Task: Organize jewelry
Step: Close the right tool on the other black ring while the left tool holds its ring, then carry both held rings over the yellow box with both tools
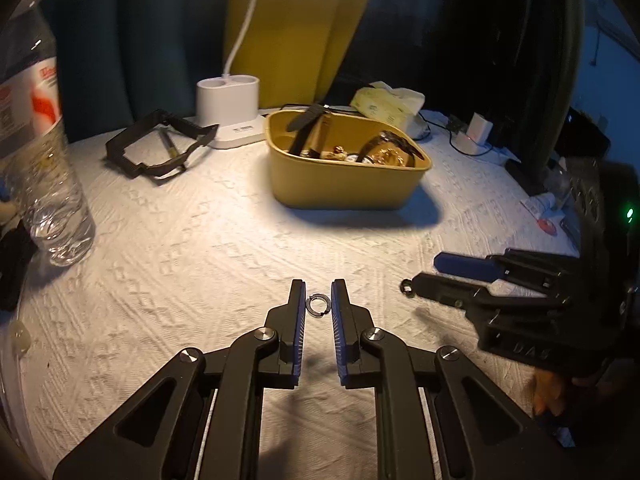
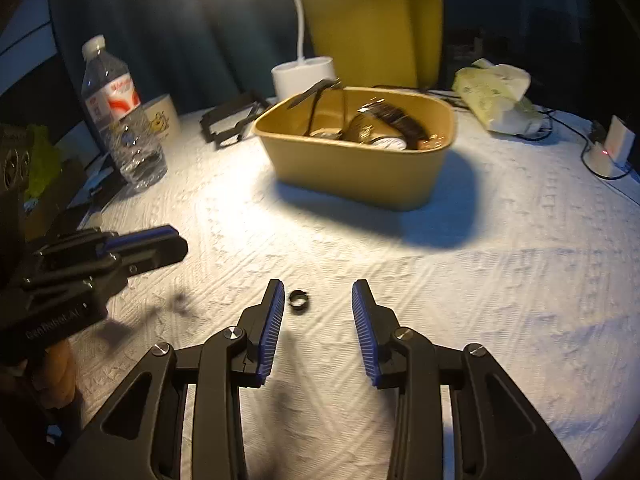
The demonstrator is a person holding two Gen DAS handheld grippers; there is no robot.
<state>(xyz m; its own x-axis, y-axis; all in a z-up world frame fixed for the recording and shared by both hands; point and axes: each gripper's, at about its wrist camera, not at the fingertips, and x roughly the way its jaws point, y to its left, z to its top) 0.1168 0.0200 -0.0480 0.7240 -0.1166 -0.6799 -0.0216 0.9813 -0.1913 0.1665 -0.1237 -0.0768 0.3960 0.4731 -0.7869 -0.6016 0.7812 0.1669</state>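
A small dark open ring (image 1: 318, 306) lies on the white cloth between the fingertips of my left gripper (image 1: 318, 292), whose jaws stand narrowly apart around it, without touching it. A second dark ring (image 2: 299, 301) lies between the wide-open jaws of my right gripper (image 2: 319, 294), close to its left finger. That ring also shows in the left wrist view (image 1: 407, 287) at the tip of the right gripper (image 1: 434, 272). A yellow box (image 1: 344, 164) holding watches and gold jewelry stands beyond; it also shows in the right wrist view (image 2: 360, 160).
A water bottle (image 1: 40, 140) stands at the left, also in the right wrist view (image 2: 120, 120). A black strap (image 1: 160, 148), a white lamp base (image 1: 228, 100), a tissue pack (image 2: 496, 92) and a charger with cables (image 2: 612, 148) lie at the back.
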